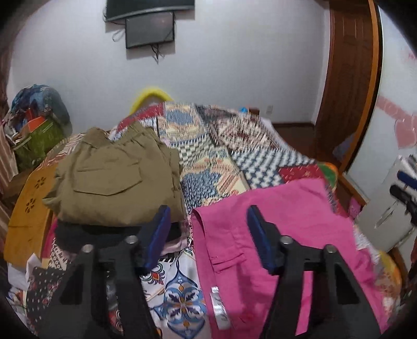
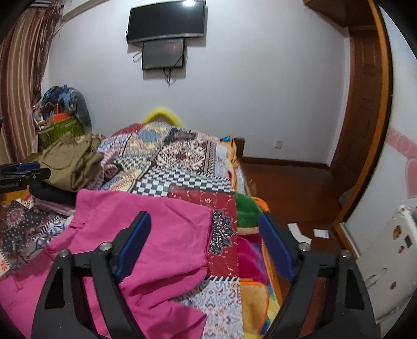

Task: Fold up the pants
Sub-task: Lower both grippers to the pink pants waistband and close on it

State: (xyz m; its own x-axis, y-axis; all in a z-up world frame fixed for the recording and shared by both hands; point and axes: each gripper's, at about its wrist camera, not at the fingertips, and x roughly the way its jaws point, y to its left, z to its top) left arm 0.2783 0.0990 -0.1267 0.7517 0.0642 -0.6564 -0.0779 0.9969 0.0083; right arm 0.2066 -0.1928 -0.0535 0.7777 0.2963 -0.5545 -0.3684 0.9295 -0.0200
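Pink pants (image 2: 146, 229) near bed edge (image 2: 263, 208); open floor (image 2: 292, 187) beyond

You stand in a home bedroom: a bed (image 2: 187, 167) under a patchwork quilt, wall-mounted television (image 2: 166, 20) at twelve o'clock, striped curtains (image 2: 20, 78) at ten o'clock.

Patchwork quilt (image 2: 182, 182); wall TV (image 2: 166, 20); wooden door (image 2: 365, 104); striped curtain (image 2: 20, 78).

L wrist cam: close, down | R: same | shared: pink pants (image 1: 286, 234)
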